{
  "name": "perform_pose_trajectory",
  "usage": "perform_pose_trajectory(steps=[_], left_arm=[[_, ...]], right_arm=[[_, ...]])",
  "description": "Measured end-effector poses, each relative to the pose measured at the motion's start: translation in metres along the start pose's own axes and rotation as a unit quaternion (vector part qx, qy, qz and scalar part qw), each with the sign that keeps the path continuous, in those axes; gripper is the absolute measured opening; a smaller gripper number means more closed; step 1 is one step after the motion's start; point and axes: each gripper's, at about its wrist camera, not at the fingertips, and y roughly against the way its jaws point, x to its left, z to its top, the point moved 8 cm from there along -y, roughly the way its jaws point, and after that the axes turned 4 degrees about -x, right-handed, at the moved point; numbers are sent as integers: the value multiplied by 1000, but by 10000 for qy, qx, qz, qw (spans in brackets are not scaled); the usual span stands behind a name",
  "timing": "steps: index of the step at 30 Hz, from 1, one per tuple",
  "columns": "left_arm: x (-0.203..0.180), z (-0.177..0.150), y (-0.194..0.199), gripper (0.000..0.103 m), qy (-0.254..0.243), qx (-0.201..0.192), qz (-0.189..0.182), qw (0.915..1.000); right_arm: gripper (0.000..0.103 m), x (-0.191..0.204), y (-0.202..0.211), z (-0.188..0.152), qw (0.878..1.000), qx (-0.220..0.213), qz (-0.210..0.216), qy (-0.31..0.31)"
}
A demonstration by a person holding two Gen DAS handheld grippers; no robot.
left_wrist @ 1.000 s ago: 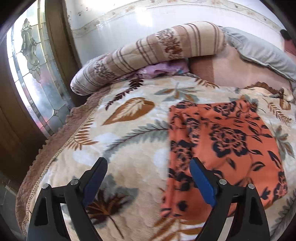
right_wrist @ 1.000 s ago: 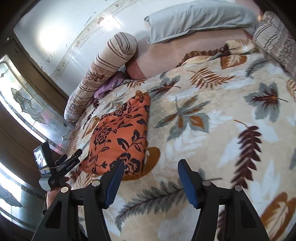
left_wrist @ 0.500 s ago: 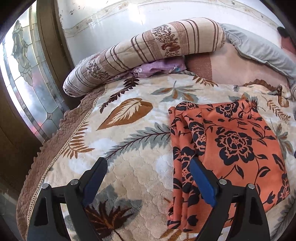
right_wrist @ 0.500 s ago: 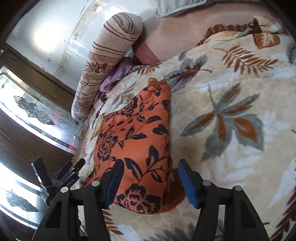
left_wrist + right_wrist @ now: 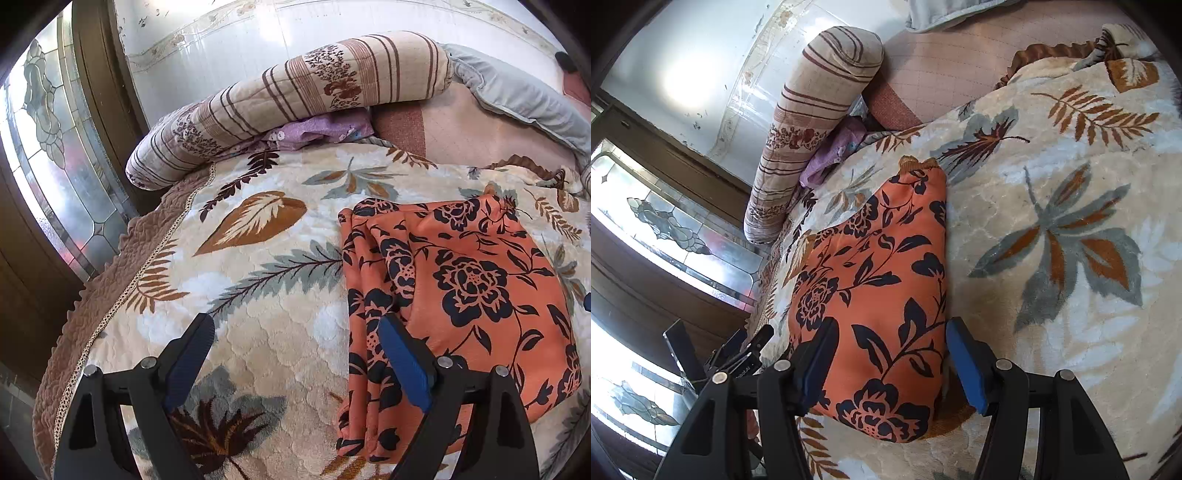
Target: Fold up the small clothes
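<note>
An orange garment with a dark floral print [image 5: 461, 295] lies folded flat on the leaf-patterned blanket [image 5: 258, 295]. My left gripper [image 5: 295, 358] is open and empty, hovering over the blanket at the garment's left edge, its right finger above the layered folds. In the right wrist view the same garment [image 5: 879, 280] lies lengthwise. My right gripper [image 5: 890, 362] is open and empty, its fingers straddling the garment's near end just above it. The left gripper [image 5: 738, 350] shows there beyond the garment's left side.
A striped bolster pillow [image 5: 295, 103] and a purple cloth [image 5: 317, 131] lie at the head of the bed. A grey pillow [image 5: 517, 96] lies at the back right. The blanket's brown edge [image 5: 122, 266] runs beside a stained-glass door [image 5: 48, 147].
My right gripper has moved in toward the garment until its fingers straddle the near end. My left gripper has pulled back slightly; the garment has not moved.
</note>
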Motion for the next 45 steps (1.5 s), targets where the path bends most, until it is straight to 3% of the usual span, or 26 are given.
perform_pose_trajectory(steps=[13, 21, 24, 27, 31, 33, 36, 40, 45], left_arm=[[1, -1, -3, 90, -33, 57, 25, 10000], [-2, -1, -14, 90, 373, 333, -666, 9965], [-10, -1, -18, 90, 686, 544, -1441, 9857], [-18, -5, -25, 90, 1099, 903, -2135, 9665], [-23, -11, -38, 90, 1456, 1232, -2556, 9478], [-29, -15, -43, 90, 1612, 1432, -2835, 9344], [-38, -22, -48, 90, 1531, 1643, -2813, 9330], [-52, -27, -50, 90, 1434, 1793, -3031, 9249], [-59, -25, -53, 90, 1491, 1737, -3062, 9240]], right_arm=[[64, 0, -4, 4, 10000, -4, 80, 45], [67, -7, -22, 11, 9990, 149, 375, -178], [67, -9, -29, 12, 9991, 186, 353, -154], [67, -10, -34, 13, 9987, 236, 401, -191], [68, -15, -40, 16, 9986, 243, 406, -248], [69, -19, -43, 17, 9980, 267, 446, -351], [70, -25, -55, 15, 9964, 387, 534, -535], [70, -28, -77, 3, 9934, 637, 636, -711], [72, -19, -88, 3, 9942, 480, 745, -607]])
